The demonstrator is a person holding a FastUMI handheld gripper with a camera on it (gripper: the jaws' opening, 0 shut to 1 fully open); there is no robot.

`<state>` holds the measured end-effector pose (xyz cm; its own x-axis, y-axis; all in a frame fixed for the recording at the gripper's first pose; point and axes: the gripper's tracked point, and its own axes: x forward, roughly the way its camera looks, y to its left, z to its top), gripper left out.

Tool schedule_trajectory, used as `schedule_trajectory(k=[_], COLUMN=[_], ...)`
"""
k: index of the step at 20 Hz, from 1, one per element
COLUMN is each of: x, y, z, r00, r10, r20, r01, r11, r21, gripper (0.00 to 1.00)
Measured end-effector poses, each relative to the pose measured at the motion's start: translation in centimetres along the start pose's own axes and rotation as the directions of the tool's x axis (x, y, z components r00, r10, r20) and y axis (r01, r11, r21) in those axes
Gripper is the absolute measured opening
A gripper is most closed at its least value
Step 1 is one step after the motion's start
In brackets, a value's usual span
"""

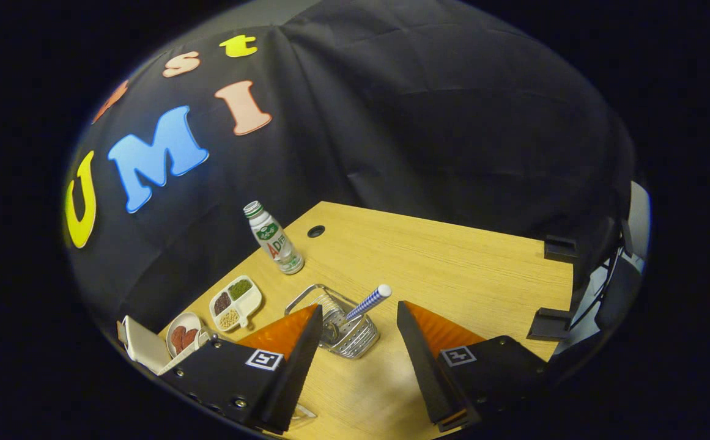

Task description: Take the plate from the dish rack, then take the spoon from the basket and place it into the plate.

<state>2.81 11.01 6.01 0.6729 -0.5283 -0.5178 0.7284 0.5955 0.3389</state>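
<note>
The gripper hangs spread wide over the wooden table, grasping nothing. Between its 2 fingertips sits the wire basket, the spoon handle poking up. Toward the table's far edge stands a bottle; a 3-part dish and a small bowl line the left edge

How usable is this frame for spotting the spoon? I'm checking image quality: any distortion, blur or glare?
Gripper view: strong fisheye bend curves the table edges; the spoon handle in the basket is sharp and evenly lit, no glare; the open gripper frames it.
</note>
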Motion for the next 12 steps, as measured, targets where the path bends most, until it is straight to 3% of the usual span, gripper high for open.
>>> schedule_trajectory(k=[6, 7, 8, 10, 12], x=[3.2, 3.8, 3.8, 4.3, 4.9], y=[-0.9, -0.9, -1.0, -1.3, -1.4], z=[0.6, 0.8, 0.8, 0.8, 0.5], r00=[0.998, 0.998, 0.998, 0.998, 0.998], r10=[-0.046, -0.043, -0.040, -0.042, -0.049], r20=[0.032, 0.038, 0.041, 0.044, 0.035], r01=[0.045, 0.042, 0.038, 0.041, 0.048], r11=[0.998, 0.999, 0.999, 0.999, 0.999], r21=[0.033, 0.034, 0.033, 0.025, 0.010], gripper=[0.76, 0.71, 0.58, 0.57, 0.39])
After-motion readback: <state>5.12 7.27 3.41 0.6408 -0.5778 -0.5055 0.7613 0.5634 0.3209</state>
